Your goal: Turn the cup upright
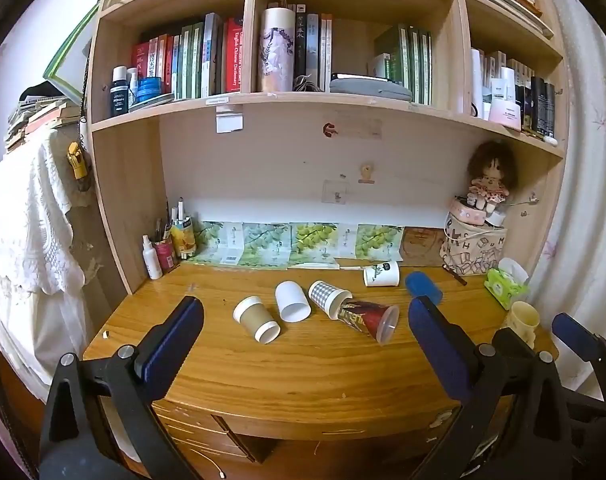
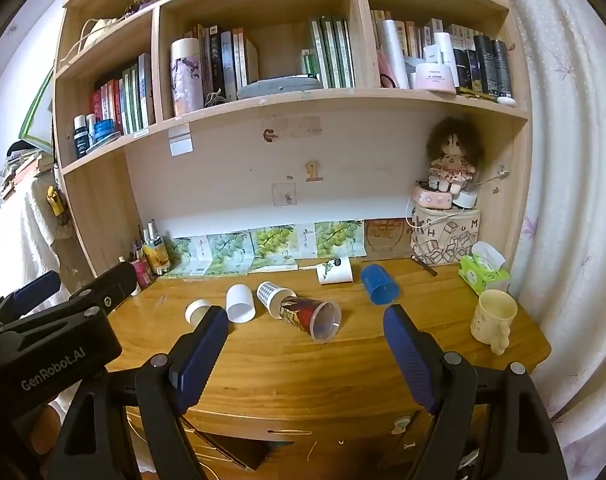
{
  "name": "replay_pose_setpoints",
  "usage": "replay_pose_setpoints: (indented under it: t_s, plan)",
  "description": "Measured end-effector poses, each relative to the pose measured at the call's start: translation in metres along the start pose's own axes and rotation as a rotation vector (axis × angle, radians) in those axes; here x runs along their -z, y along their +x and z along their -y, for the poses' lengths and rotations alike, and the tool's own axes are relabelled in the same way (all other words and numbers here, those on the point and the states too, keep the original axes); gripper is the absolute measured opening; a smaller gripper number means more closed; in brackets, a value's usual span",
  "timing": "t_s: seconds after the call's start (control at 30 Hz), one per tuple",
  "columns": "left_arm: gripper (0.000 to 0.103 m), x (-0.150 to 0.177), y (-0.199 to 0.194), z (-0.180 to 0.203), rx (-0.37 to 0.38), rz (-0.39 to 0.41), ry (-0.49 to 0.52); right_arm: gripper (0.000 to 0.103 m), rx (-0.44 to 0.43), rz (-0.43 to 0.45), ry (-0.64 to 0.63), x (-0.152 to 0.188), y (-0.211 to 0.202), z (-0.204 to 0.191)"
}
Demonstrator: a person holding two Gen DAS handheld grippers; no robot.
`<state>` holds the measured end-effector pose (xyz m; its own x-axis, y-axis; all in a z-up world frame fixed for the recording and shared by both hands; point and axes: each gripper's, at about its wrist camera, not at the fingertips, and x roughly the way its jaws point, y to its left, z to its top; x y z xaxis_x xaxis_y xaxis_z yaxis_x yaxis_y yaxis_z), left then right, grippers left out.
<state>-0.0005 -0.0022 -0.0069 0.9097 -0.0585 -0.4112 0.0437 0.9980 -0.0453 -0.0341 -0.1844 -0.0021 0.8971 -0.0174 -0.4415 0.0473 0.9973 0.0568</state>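
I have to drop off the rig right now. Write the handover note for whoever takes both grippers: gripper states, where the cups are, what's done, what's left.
Left gripper: open, empty, hovering at the desk's front edge.
Right gripper: open, empty, alongside.
Lying on their sides: brown paper cup, white cup, checkered cup touching the red clear-rimmed cup, white leaf-print cup and blue cup further back.
Upright: only the cream mug, at the right edge.
Done: nothing visibly flipped.
Left: stand a cup upright; the brown one looks nearest the left gripper.
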Motion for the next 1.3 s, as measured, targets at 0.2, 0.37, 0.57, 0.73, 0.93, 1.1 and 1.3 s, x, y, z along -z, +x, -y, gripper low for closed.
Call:
replay_pose_setpoints:
  t_s: [0.2,0.37,0.57,0.73,0.93,1.1,1.3]
  plan:
    - [0.102,-0.002,0.002,0.002,0.004,-0.003,0.009,0.081,0.02,-0.011,-0.003,0.001,0.003,-0.006]
    - [0.103,-0.002,0.002,-0.002,0.014,-0.003,0.006,0.081,0.036,-0.02,-0.011,0.002,0.001,-0.012]
    - [0.103,-0.003,0.002,0.001,0.011,-0.004,0.007,0.081,0.061,-0.023,0.004,0.004,-0.003,-0.02]
    - [0.103,-0.002,0.002,-0.004,0.014,0.0,0.007,0.081,0.07,-0.024,0.01,0.005,-0.004,-0.027]
    - [0.103,-0.002,0.005,-0.023,0.039,-0.003,0.004,0.081,0.074,-0.028,0.015,0.008,-0.006,-0.031]
    - [0.103,-0.002,0.012,-0.034,0.064,-0.026,-0.008,0.081,0.095,-0.047,0.037,0.011,-0.003,-0.043]
    - [0.103,0.001,0.022,-0.034,0.095,-0.066,-0.002,0.081,0.12,-0.054,0.068,0.013,-0.003,-0.044]
